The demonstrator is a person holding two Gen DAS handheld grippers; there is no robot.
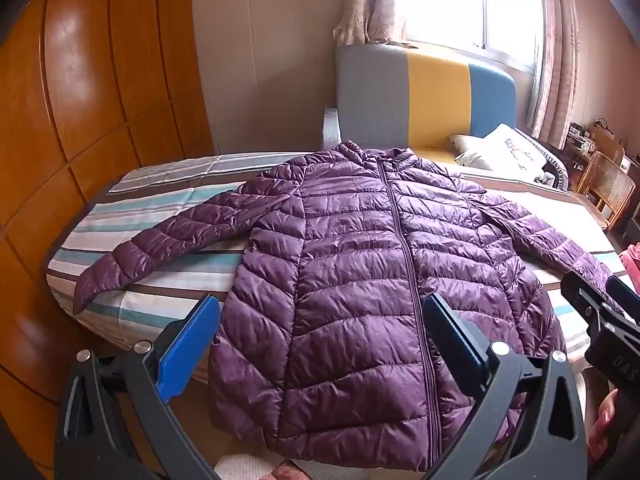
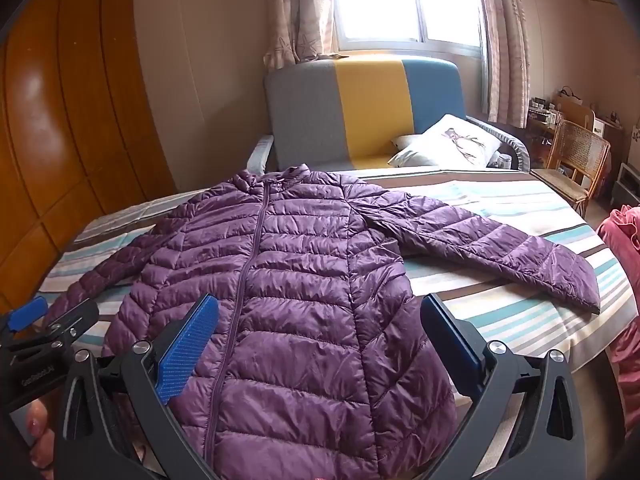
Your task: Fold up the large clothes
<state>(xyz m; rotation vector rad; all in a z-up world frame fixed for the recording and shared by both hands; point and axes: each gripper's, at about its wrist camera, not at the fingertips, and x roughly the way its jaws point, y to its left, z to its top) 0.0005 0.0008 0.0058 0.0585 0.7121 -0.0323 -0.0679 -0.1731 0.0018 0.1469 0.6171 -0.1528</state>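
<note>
A purple quilted puffer jacket [image 1: 360, 272] [image 2: 288, 292] lies flat and zipped on the striped bed [image 1: 152, 216] [image 2: 520, 320], front up, collar toward the window, both sleeves spread out to the sides. My left gripper [image 1: 322, 316] hovers open above the jacket's near hem, left of the zipper, with nothing between its blue pads. My right gripper [image 2: 320, 316] is also open over the hem's right half, empty. The right gripper's body shows at the right edge of the left wrist view, and the left gripper's at the left edge of the right wrist view.
A wooden wardrobe [image 1: 80, 120] stands along the left of the bed. Beyond the bed are a grey, yellow and blue sofa [image 2: 360, 112] with a pillow [image 2: 448, 144], a window and a rattan chair [image 2: 572, 160]. Pink cloth [image 2: 624, 264] lies at the right edge.
</note>
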